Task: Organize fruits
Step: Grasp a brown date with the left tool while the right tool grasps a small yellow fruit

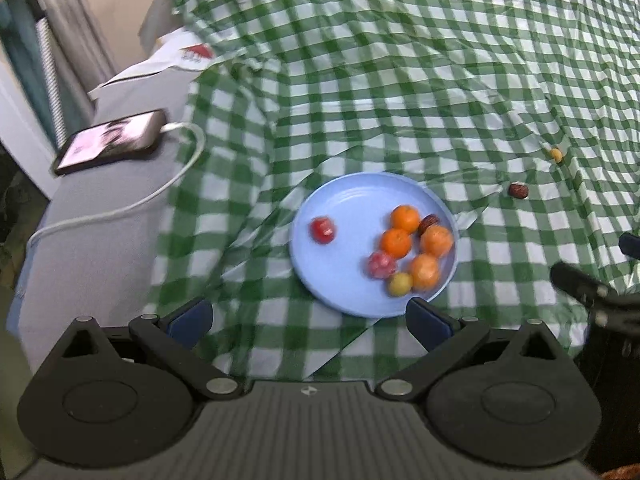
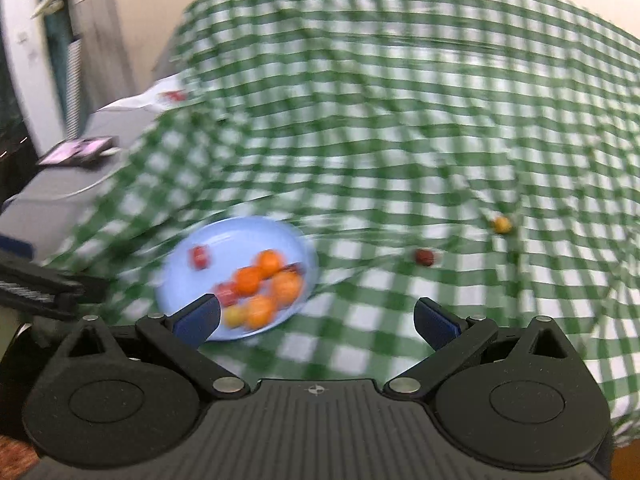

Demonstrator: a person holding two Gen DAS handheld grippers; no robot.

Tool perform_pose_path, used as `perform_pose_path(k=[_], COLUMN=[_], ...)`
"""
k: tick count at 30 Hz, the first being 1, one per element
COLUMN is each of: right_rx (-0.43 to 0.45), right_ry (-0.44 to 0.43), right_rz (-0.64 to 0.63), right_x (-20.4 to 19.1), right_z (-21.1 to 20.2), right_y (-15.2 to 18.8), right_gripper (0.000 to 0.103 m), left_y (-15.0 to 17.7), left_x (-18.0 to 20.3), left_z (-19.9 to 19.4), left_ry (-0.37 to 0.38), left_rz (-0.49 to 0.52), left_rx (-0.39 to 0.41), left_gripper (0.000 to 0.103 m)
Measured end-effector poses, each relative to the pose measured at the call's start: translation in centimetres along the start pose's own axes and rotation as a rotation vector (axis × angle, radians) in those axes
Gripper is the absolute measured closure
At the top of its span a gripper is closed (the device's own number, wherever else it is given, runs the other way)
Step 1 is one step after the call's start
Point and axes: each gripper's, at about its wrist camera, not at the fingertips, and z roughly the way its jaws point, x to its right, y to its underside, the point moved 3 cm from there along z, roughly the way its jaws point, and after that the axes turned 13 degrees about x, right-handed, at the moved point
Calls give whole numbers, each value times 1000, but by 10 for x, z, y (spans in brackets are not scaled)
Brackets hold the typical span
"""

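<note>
A light blue plate [image 1: 340, 272] [image 2: 180, 268] lies on the green checked cloth and holds several oranges [image 1: 396, 242], two red fruits [image 1: 323, 230], a small yellow fruit [image 1: 400, 283] and a brown date [image 1: 428, 223]. Off the plate to the right, a brown date [image 1: 519, 191] [image 2: 425, 257] and a small yellow fruit [image 1: 556, 155] [image 2: 501, 224] lie on the cloth. My left gripper [image 1: 310, 324] is open just in front of the plate, holding nothing. In the blurred right wrist view my right gripper [image 2: 316, 322] is open and empty, right of the plate.
A phone [image 1: 110, 146] on a white charging cable [image 1: 160, 192] rests on the grey surface at the left, beside a white paper packet [image 1: 168, 62]. The wrinkled green checked cloth [image 1: 400, 80] stretches far back. The other gripper's black body [image 1: 592, 292] shows at the right edge.
</note>
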Motion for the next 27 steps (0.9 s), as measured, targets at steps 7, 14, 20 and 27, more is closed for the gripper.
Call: perform_pose_path(k=[7, 14, 20, 27], right_rx=[107, 82, 34, 64], right_ry=[148, 257, 236, 231], right_rz=[79, 118, 112, 76], right_x=[102, 190, 225, 231], right_z=[62, 162, 227, 258], right_y=[-5, 2, 16, 23], right_gripper=[8, 58, 77, 77], left_y=[-28, -51, -61, -63], left_x=[65, 150, 218, 263], left_z=[36, 100, 165, 218], left_ry=[111, 231, 323, 439], left_rz=[47, 108, 189, 271], left_rx=[1, -18, -16, 1], left_gripper=[0, 0, 1, 31])
